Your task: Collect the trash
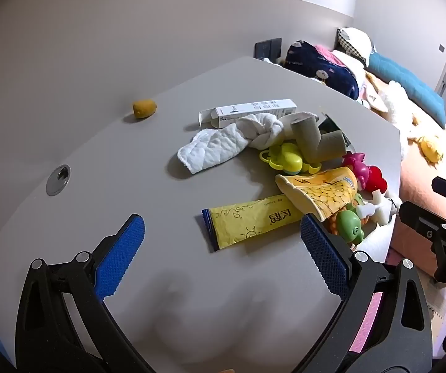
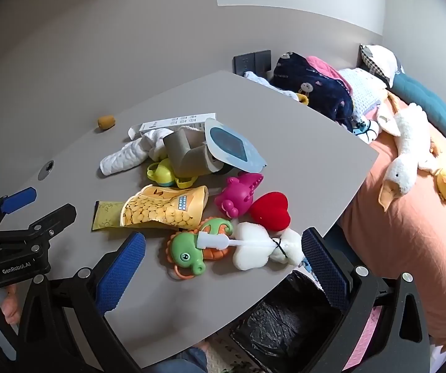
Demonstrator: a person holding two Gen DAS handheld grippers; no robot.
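Left hand-held gripper [image 1: 222, 234]: its jaws are spread wide and hold nothing; it hovers above the bench [image 1: 129, 161], with the yellow sachet [image 1: 248, 222] lying between the blue pads.
Right hand-held gripper [image 2: 223, 253]: also spread wide and empty; it hovers over the near edge of the bench, above the green seahorse toy [image 2: 188, 253] and the white sponge brush [image 2: 254, 245].
Where the trash is: the sachet lies flat near the left hand-held gripper, and its far end is under the corn snack bag [image 2: 164, 208]. Two cardboard tubes [image 2: 185, 155], a long white box [image 1: 248, 112] and a foil lid [image 2: 230, 146] sit further back in the pile. A small brown scrap [image 1: 143, 108] lies alone, well apart.
Where it should go: I judge the bin with a black bag [image 2: 288, 314], below the bench edge.
Risk 1: the sachet is thin and flat, so the pads may slide over it and close on nothing.
Risk 2: pulling the sachet may drag the snack bag, because the bag lies on it.
Risk 3: toys touch the trash, so a wide grasp may take the pink toy [image 2: 238, 192] or the red heart [image 2: 269, 206] too.
Risk 4: the brush lies at the edge, and a push may knock it off.
Only the right view shows: the bin, the foil lid in full, and the whole brush.
Only the left view shows: the sachet's full length, with its print.
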